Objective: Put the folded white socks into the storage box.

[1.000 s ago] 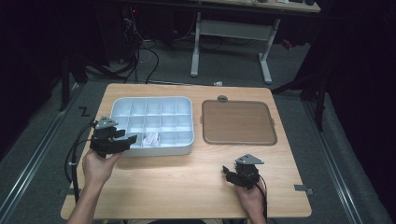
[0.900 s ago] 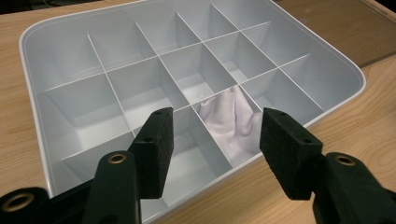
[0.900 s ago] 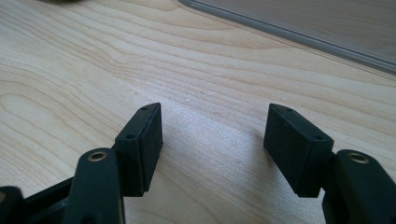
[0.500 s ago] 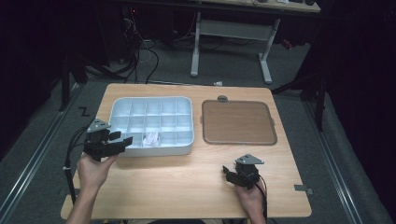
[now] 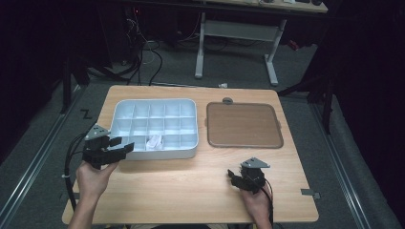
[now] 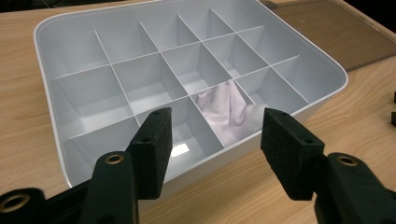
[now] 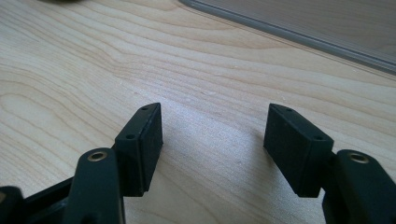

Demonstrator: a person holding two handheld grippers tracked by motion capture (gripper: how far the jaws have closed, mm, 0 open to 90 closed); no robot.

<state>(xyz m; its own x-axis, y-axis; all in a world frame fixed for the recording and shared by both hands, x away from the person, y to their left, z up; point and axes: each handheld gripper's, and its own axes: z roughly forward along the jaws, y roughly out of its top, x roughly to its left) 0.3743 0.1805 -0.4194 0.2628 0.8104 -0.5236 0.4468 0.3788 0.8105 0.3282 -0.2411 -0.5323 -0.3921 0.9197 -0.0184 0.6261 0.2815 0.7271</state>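
The left hand-held gripper (image 6: 212,140) has drawn back off the compartment tray (image 5: 119,117), jaws wide and empty, the white cloth (image 6: 231,112) left in a near-row compartment, seemingly placed; the right hand-held gripper (image 7: 212,140) rests open on the worktop (image 5: 191,186).

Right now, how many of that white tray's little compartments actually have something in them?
1. A crumpled white cloth lies in a front-row compartment of the divided tray, third from the left in the high view. The others look empty.
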